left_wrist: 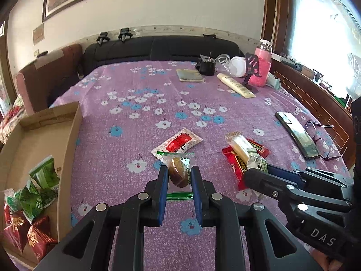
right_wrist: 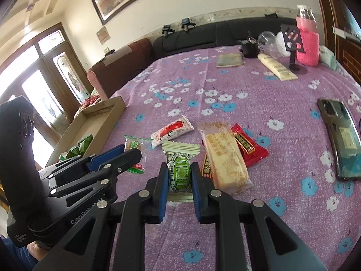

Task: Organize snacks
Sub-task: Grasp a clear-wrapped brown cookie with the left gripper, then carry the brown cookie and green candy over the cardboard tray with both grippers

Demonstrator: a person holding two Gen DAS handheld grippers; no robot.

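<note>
Snacks: my left gripper (left_wrist: 179, 177) jaws are clamped on a clear-wrapped brown cake (left_wrist: 179, 174), my right gripper (right_wrist: 179, 176) jaws on a green-and-cream packet (right_wrist: 180, 171), both low over the purple floral worktop (left_wrist: 140, 113). Beyond them lie a white-and-red packet (left_wrist: 180, 142), red packets (right_wrist: 248, 145) and a pale bar (right_wrist: 225, 158); cardboard box (left_wrist: 70, 135) at left holds green and red packs.

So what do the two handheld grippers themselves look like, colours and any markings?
Both are black plastic scissor-style frames with silver pivot rivets and blue pads inside the fingers. The left gripper shows white "GenRobot.AI" lettering on its body in the right wrist view; the right gripper shows "DAS" in the left wrist view.
</note>
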